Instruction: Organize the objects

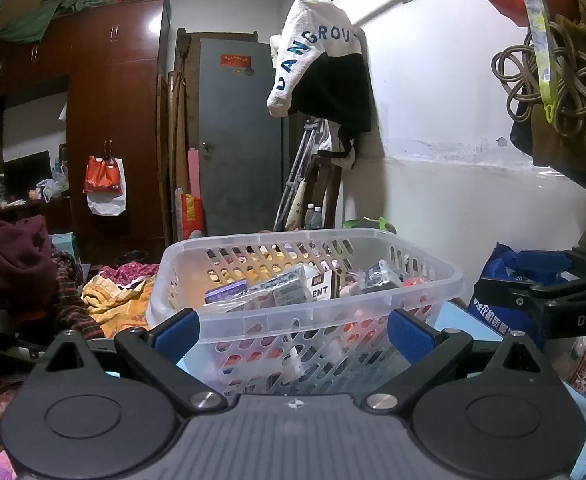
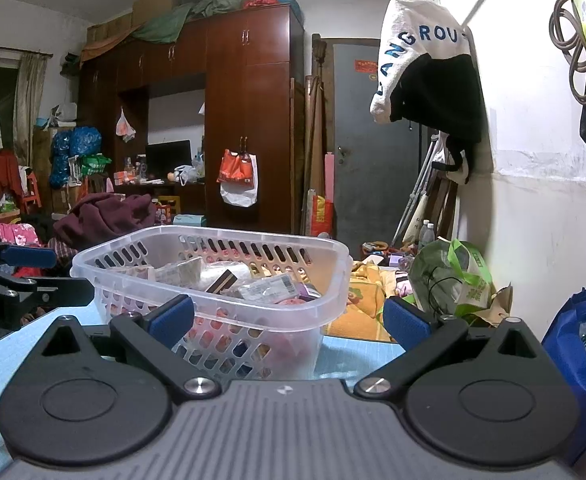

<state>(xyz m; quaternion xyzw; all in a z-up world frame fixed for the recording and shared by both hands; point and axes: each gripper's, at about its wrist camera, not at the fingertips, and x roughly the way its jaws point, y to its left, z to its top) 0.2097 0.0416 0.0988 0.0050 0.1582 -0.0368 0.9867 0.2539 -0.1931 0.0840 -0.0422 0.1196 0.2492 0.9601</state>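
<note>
Left wrist view: my left gripper (image 1: 291, 330) hides the basket's (image 1: 449, 276) lower near wall; packets (image 1: 277, 290) inside overlap, labels mostly unreadable. Basket sits on the blue table (image 2: 33, 344), long axis left-right across this view, rim up, close ahead. Both pairs of tongs stand wide apart, empty; right gripper (image 2: 289, 318) faces a basket corner.

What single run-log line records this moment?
left gripper: open, empty | right gripper: open, empty | basket: holds packets, ungrasped
</note>
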